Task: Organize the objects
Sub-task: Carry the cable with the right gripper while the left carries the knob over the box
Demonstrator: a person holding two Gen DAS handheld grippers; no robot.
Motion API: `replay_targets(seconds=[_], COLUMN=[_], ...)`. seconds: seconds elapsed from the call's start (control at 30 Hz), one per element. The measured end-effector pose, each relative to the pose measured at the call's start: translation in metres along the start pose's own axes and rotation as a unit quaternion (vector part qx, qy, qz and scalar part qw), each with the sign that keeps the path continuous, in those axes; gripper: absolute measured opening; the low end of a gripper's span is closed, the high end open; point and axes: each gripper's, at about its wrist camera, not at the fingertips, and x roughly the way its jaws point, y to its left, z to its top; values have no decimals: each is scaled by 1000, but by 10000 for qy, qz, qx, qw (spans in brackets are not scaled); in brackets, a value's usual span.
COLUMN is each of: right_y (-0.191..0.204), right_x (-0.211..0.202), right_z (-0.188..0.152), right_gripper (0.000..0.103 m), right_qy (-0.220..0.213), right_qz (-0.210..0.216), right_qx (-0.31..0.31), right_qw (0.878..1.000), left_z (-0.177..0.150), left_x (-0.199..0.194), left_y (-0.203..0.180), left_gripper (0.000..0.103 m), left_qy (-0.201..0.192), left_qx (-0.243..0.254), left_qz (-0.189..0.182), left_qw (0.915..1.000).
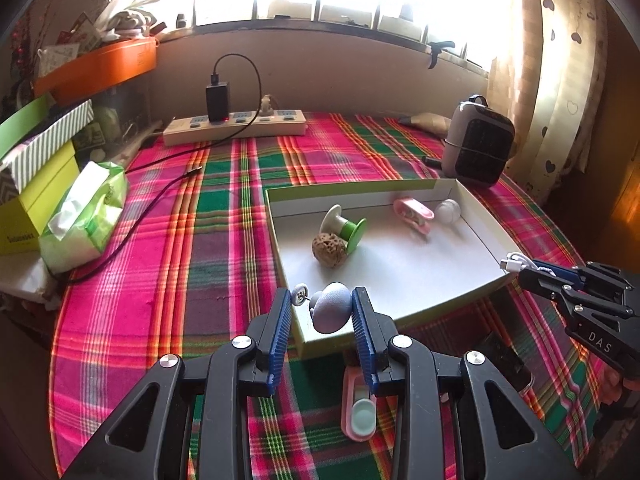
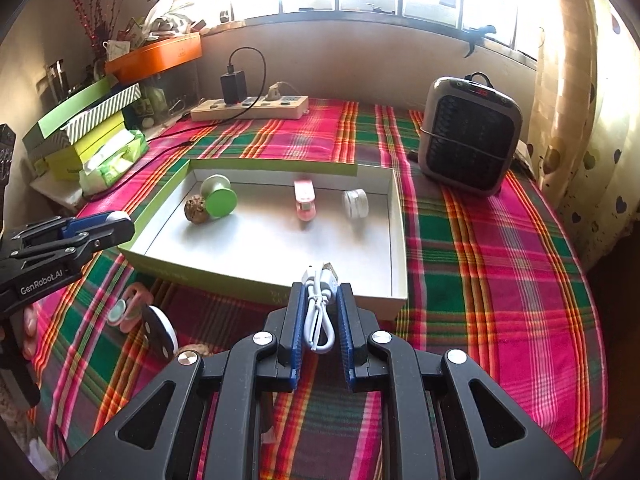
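Note:
My left gripper [image 1: 322, 296] is shut on a blue-grey rounded knob [image 1: 334, 308] and holds it over the near left corner of the box; a small white ring [image 1: 300, 294] hangs beside the knob. My right gripper [image 2: 322, 286] is shut on a coiled white USB cable [image 2: 320, 312] above the box's near wall. The green-sided white box [image 2: 394, 240] holds a green-and-white spool [image 2: 218, 196], a brown walnut [image 2: 196, 210], a pink clip [image 2: 305, 198] and a white round case [image 2: 356, 202]. Each gripper shows in the other's view: the left gripper [image 2: 120, 226], the right gripper [image 1: 524, 274].
On the plaid cloth in front of the box lie a pink case with a mint cap [image 1: 360, 412] and a black-and-white disc [image 2: 160, 332]. A power strip [image 1: 236, 124] with a charger and cable sits at the back, a heater [image 2: 470, 136] at the right, a tissue pack [image 1: 86, 216] and stacked boxes at the left.

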Motion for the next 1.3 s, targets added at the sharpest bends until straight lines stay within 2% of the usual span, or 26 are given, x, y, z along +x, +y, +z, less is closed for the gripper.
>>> replay_targets(seconds=[0.27,0.63,1.3], right_y=[0,14,29], right_x=[6,28,95], right_z=[13,43,74], right_gripper=[17,17,17], right_qy=[-16,-43,394], right_qz=[79,393,631], right_qx=[-23,-255,-541], right_qw=[10000,9989,9958], left_z=[6,12,20], left_x=[9,20,46], left_y=[0,-4,-6], left_gripper=[29,29,29], left_qy=[17,71,257], left_qx=[-5,13,118], left_qz=[-38,-64,-16], left_qw=[10000,10000,9996])
